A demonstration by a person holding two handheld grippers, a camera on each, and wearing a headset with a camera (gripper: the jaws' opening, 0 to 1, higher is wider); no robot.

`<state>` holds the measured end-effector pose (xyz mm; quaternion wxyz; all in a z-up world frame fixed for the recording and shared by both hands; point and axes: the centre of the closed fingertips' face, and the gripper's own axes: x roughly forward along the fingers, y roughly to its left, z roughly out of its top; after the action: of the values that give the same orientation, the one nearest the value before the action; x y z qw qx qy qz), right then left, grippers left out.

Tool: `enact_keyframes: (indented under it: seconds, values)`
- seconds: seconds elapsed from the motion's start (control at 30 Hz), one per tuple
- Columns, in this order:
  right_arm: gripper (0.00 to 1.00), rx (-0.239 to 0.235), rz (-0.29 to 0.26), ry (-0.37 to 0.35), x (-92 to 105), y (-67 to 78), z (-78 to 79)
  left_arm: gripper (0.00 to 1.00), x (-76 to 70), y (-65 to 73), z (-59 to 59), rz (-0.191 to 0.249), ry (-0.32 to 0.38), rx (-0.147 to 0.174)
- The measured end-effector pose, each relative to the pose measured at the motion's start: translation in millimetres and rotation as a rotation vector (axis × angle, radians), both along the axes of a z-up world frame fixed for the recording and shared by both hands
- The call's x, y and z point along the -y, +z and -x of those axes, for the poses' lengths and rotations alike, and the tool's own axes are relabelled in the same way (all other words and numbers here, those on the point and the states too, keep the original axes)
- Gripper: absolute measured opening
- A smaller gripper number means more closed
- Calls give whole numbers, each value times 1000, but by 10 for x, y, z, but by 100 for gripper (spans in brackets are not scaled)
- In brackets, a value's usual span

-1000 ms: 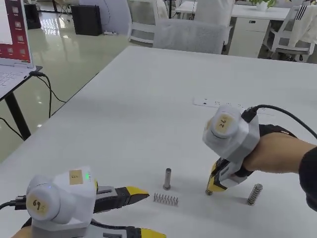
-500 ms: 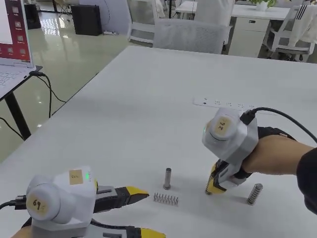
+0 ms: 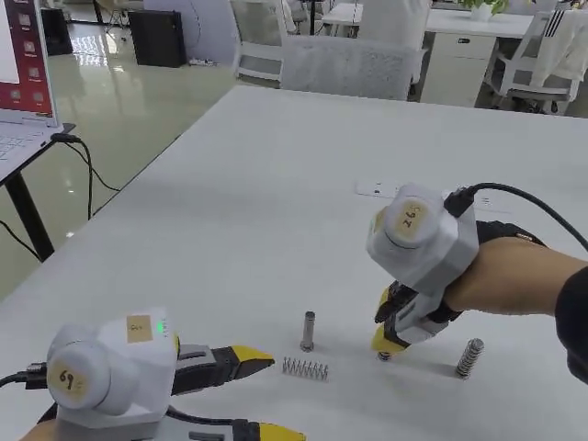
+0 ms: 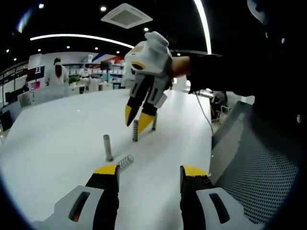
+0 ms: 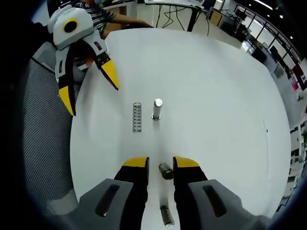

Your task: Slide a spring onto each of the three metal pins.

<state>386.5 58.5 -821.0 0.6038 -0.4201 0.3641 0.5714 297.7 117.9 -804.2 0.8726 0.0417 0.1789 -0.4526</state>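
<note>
Two springs [image 5: 137,117] [image 5: 165,215], two bare pins [image 5: 157,109] [image 5: 166,170]

Lighting: bright, even, from overhead; ceiling strips [image 4: 72,36] glow in the left gripper view.
Table [image 3: 276,184]: pale, nearly washed out in the right gripper view.
Shadows: faint and soft beside the pin [image 3: 308,331] and spring [image 3: 305,369].
Floor [image 3: 138,92]: glossy, with patches of bright reflection.
Head view: sharp, undistorted.
Gripper views: fisheye, straight lines bowed toward the edges; right side of the left gripper view dim.

Right tool [image 3: 384,342] is pointing steeply down, jaws standing narrowly apart, right hand [image 3: 510,276] gripping it from behind. Left tool [image 3: 276,395] is hovering low, aiming sideways, jaws gaping wide.
</note>
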Motion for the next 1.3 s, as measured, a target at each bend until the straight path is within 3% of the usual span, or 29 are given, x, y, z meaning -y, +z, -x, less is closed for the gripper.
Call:
enact_keyframes:
  seconds: [0.33,0.63,1.3]
  values:
    - [15,-44,-16,43,-209,-72,202,45,-8,0,1,-5,1,0]
    - [14,-63,-14,79,-379,-221,339,44,-8,-1,3,-9,-2,0]
    - [8,-52,28,99,-467,-479,356,43,-32,2,-1,-10,6,2]
